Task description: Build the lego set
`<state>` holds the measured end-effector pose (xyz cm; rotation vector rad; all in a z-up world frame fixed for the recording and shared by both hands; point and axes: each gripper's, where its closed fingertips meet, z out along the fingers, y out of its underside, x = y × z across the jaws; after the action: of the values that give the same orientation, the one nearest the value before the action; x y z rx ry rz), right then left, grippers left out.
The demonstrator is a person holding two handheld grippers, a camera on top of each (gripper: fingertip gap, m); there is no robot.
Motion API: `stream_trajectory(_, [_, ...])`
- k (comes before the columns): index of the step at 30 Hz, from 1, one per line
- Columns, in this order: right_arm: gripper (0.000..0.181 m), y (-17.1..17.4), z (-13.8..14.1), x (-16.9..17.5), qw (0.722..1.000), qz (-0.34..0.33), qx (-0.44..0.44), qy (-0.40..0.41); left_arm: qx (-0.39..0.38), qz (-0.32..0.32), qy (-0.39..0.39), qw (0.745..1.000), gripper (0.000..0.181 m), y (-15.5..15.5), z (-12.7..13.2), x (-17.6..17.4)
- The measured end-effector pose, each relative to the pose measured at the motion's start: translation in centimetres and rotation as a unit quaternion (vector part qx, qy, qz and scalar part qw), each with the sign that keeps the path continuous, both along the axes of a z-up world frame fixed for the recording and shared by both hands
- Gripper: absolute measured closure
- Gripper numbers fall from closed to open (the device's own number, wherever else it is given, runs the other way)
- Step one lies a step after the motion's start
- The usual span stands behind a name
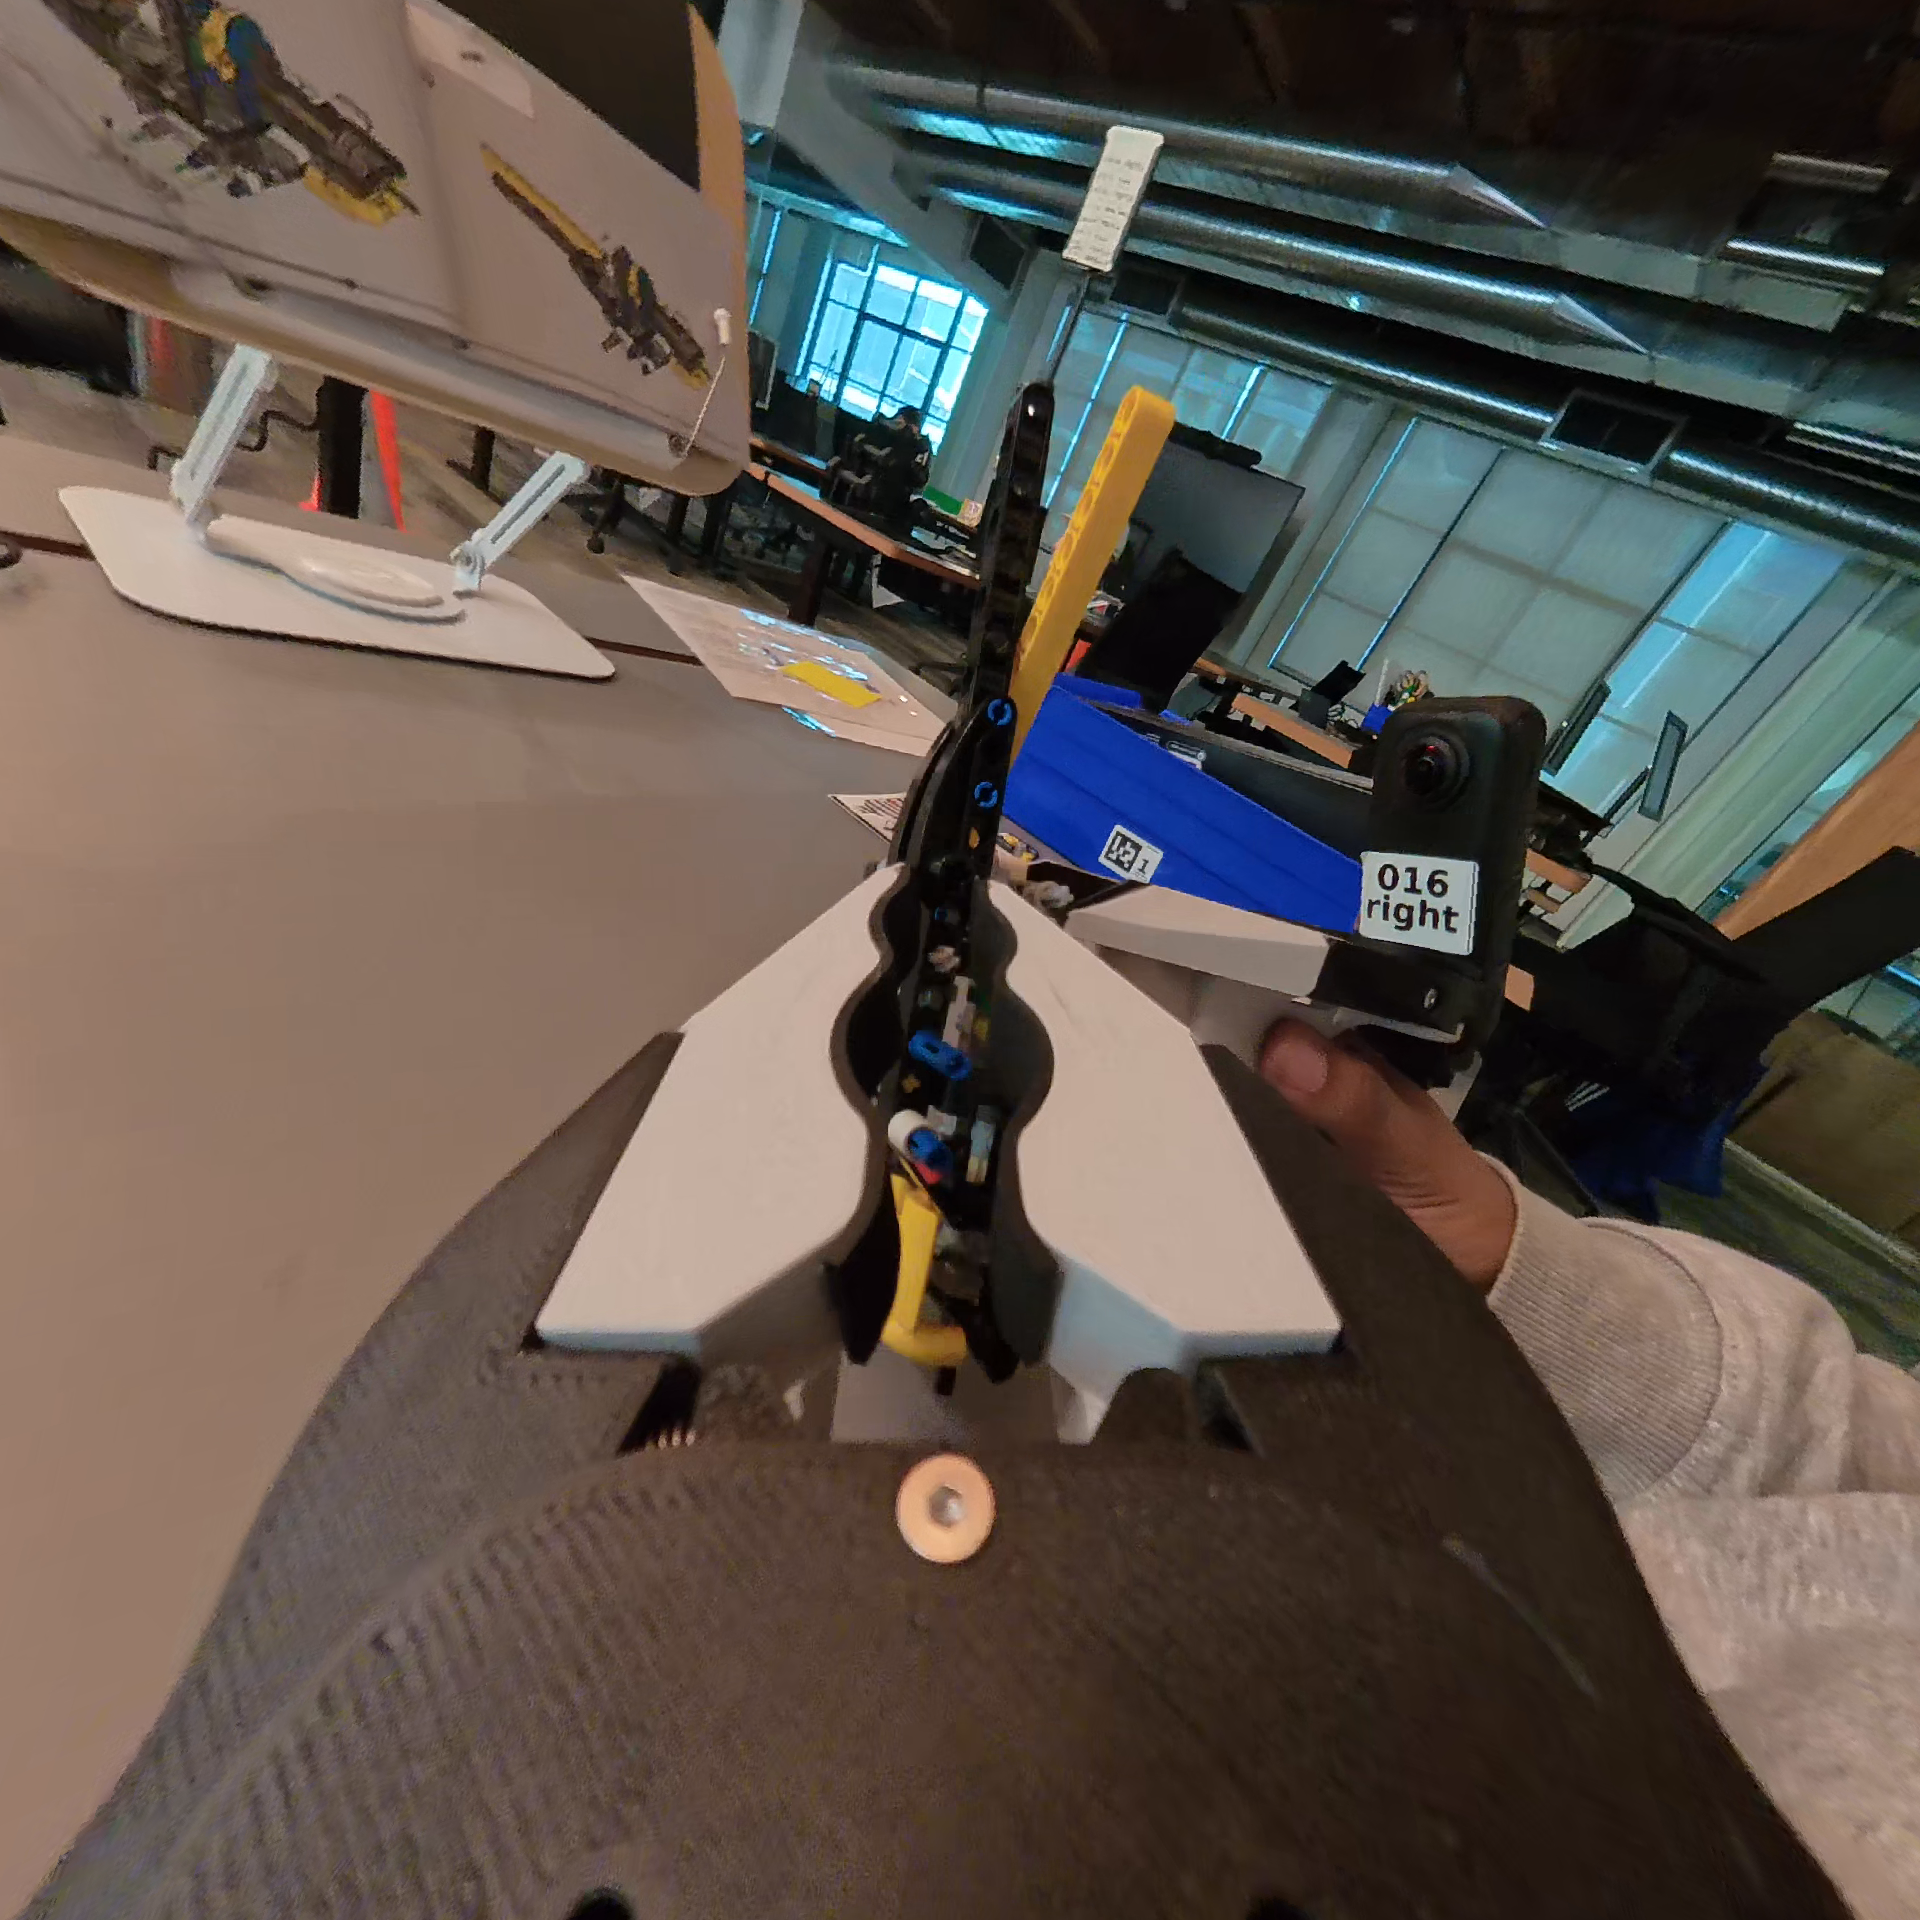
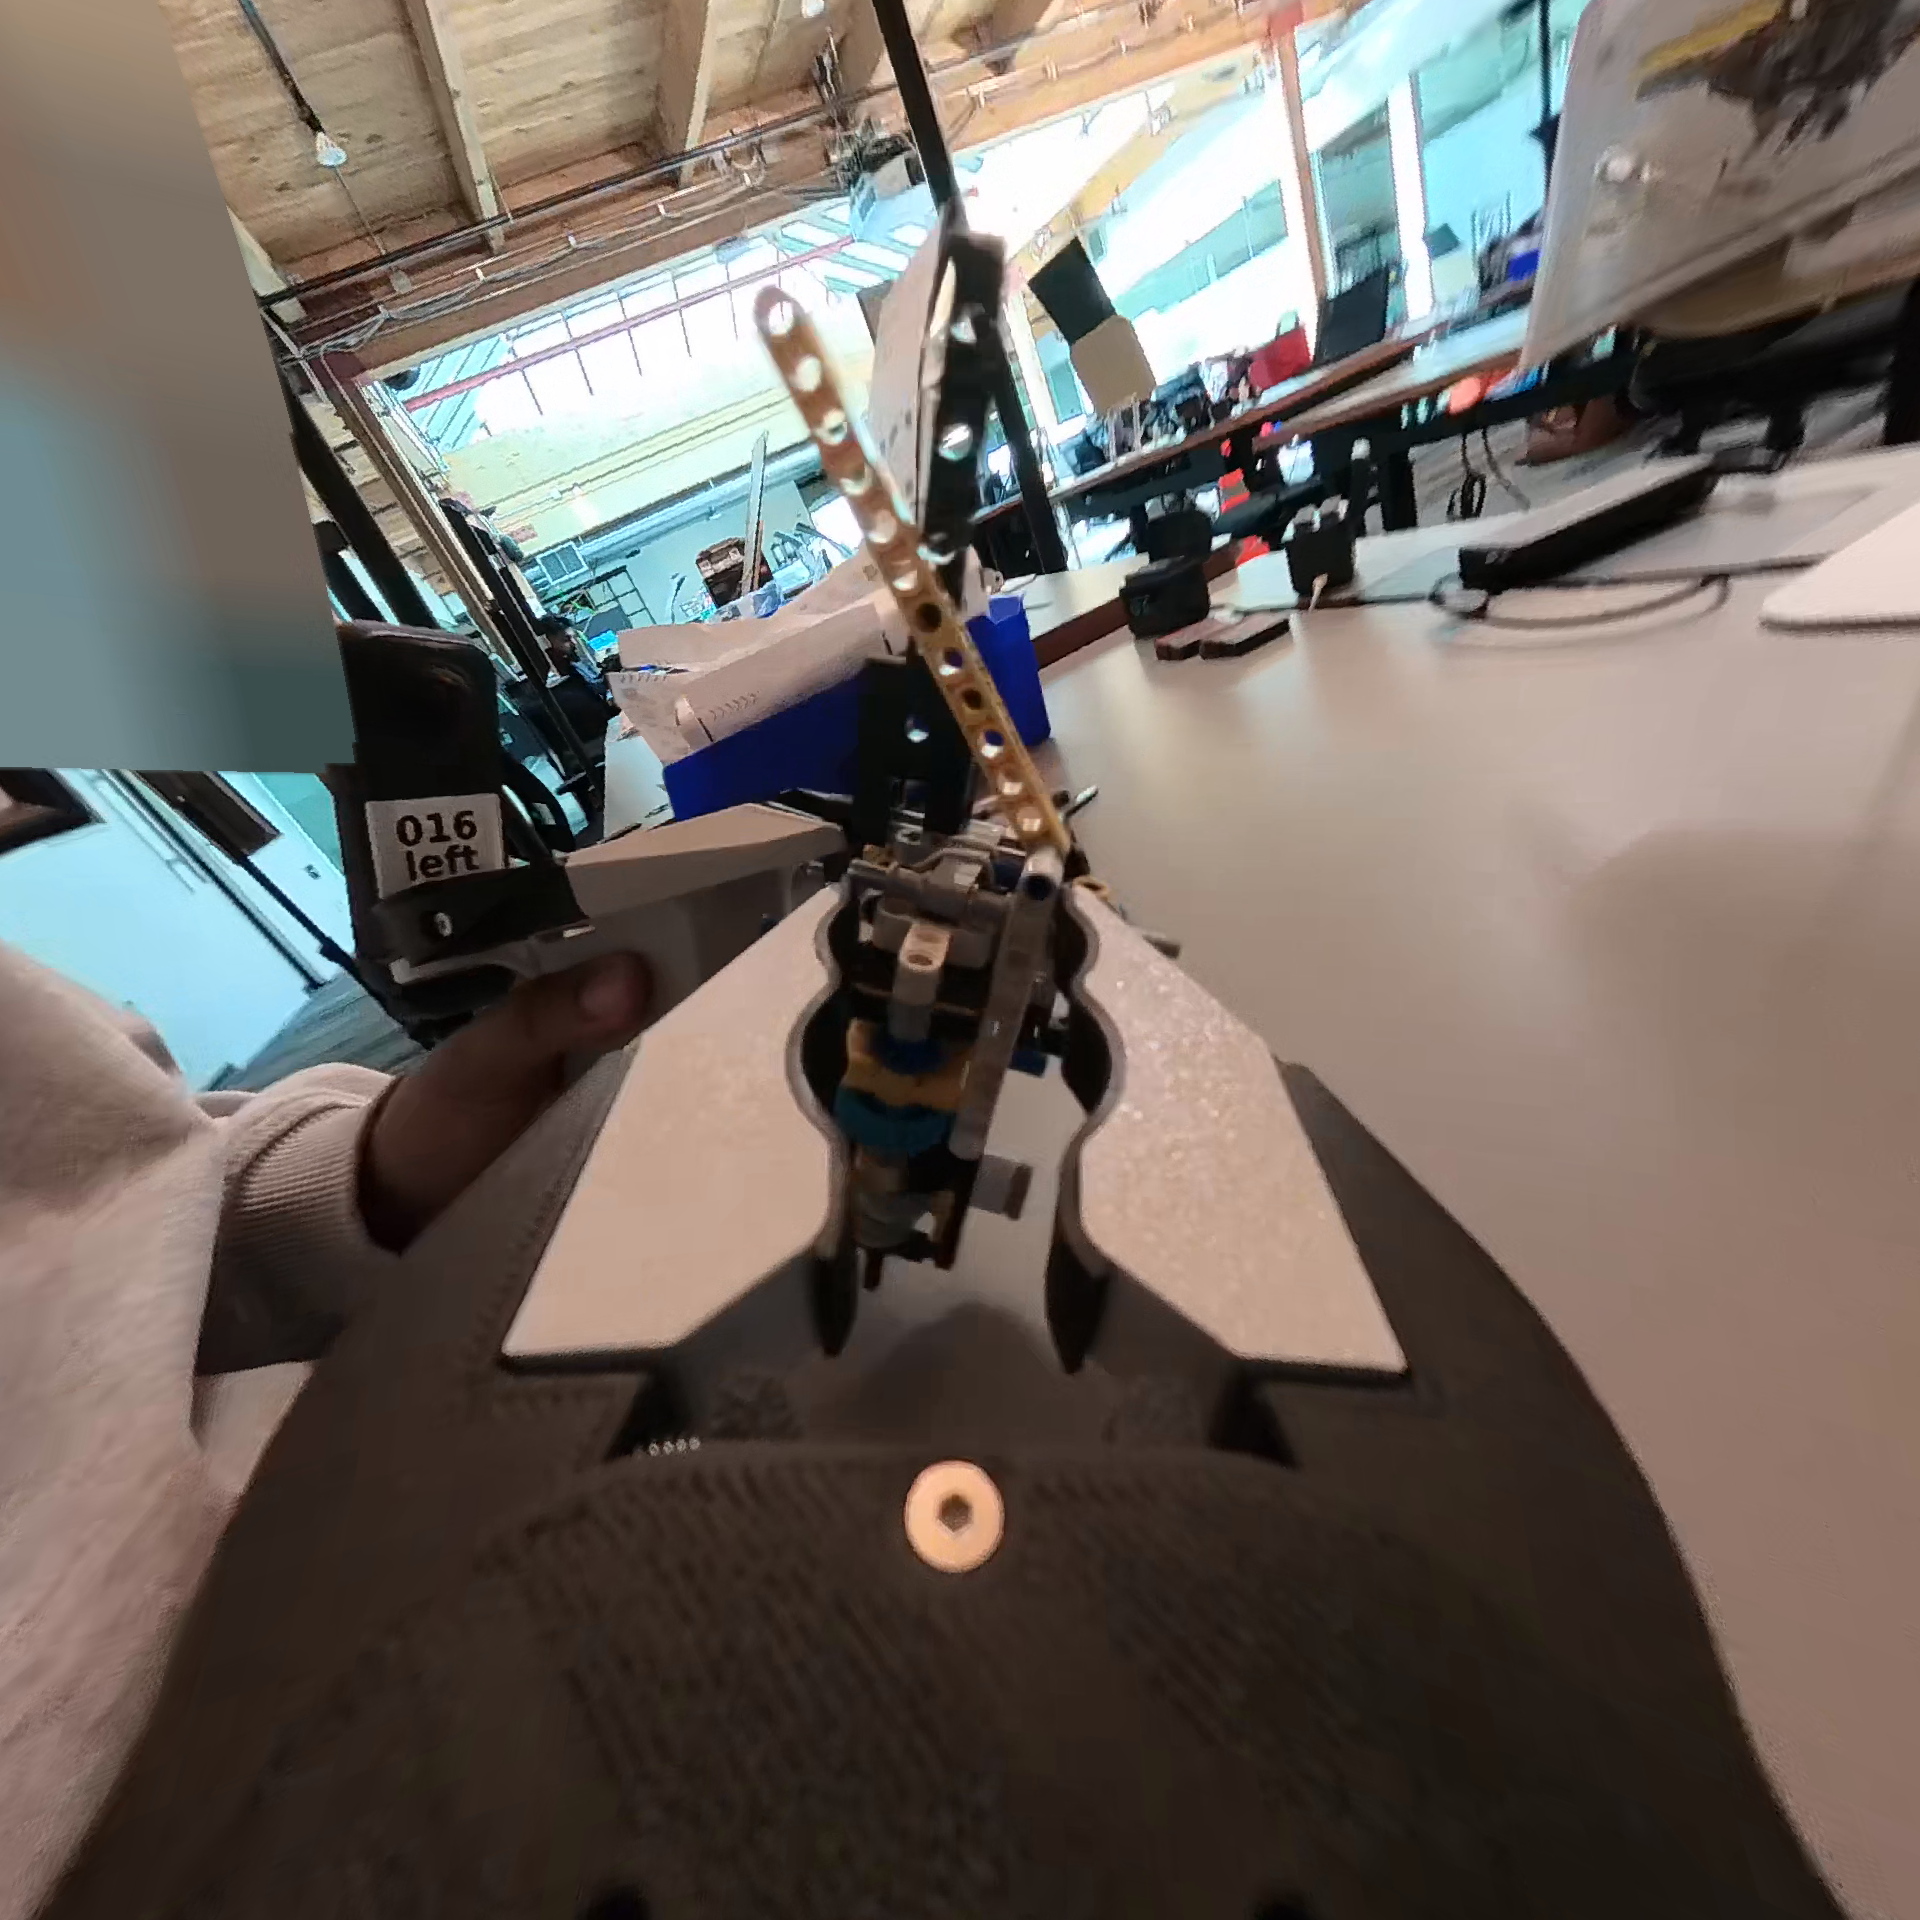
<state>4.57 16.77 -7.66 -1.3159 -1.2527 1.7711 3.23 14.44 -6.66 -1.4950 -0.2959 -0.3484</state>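
The lego set, a narrow black, grey and yellow assembly of beams, pins and gears (image 1: 951, 1049), is held up off the grey table (image 1: 312, 935), pinched from both sides at once. The left gripper (image 1: 940, 1101) is clenched on its lower body, white fingers (image 1: 748, 1143) pressing the black pads against the beams. The right gripper (image 2: 956, 1060) is likewise closed on the same model, around the grey frame and blue gear. A long yellow perforated beam (image 2: 935, 634) and a long black beam (image 1: 1013, 540) rise from the top, free of both grips (the yellow one leans away from the black).

The step in hand looks like seating or aligning a joint. To do it well, I would keep one gripper as a fixed anchor and press with the other along the pin axis, not across it, since the tall beams could lever loose. The open instruction booklet on its white stand (image 1: 395, 208) sits beyond, with a blue parts bin (image 1: 1143, 800) near.
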Motion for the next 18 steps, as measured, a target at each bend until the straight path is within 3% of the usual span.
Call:
stream_trajectory(9, [0.147,0.1,-1.3,-0.4,0.997,0.009,-0.056,-0.051,-0.017,0.015,-0.046,0.999,0.174,0.1,-1.1,-1.3])
stream_trajectory(18, [0.14,0.2,-2.7,-0.7,0.994,-0.013,-0.029,-0.1,-0.02,0.031,-0.07,0.997,0.175,-0.2,-1.5,-2.6])
